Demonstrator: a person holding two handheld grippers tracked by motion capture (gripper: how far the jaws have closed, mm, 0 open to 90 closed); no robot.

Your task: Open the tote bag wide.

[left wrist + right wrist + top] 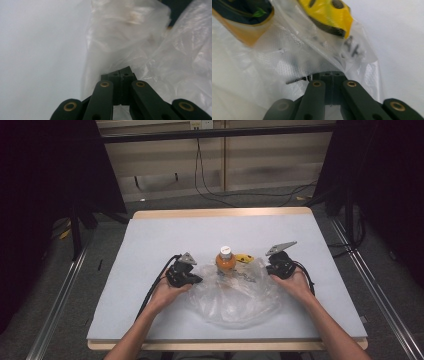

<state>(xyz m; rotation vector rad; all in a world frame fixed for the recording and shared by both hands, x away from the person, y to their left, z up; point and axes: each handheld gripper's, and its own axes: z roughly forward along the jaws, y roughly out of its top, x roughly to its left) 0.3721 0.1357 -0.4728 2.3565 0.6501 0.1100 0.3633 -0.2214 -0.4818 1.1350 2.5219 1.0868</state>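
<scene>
Pale grey tabletop (pixel 150 250) carries a clear plastic bag (pixel 235 297) at its near middle, an orange bottle (pixel 225 261) and yellow packet (pixel 244 258) at its far edge. Left tongs (pixel 195 279) and right tongs (pixel 270 269), both shut together, flank the bag; next they likely must open to grasp its rim.

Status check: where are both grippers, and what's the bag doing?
Left gripper shut at plastic bag left edge. Right gripper shut at its right edge. Orange bottle upright, yellow item behind bag.
</scene>
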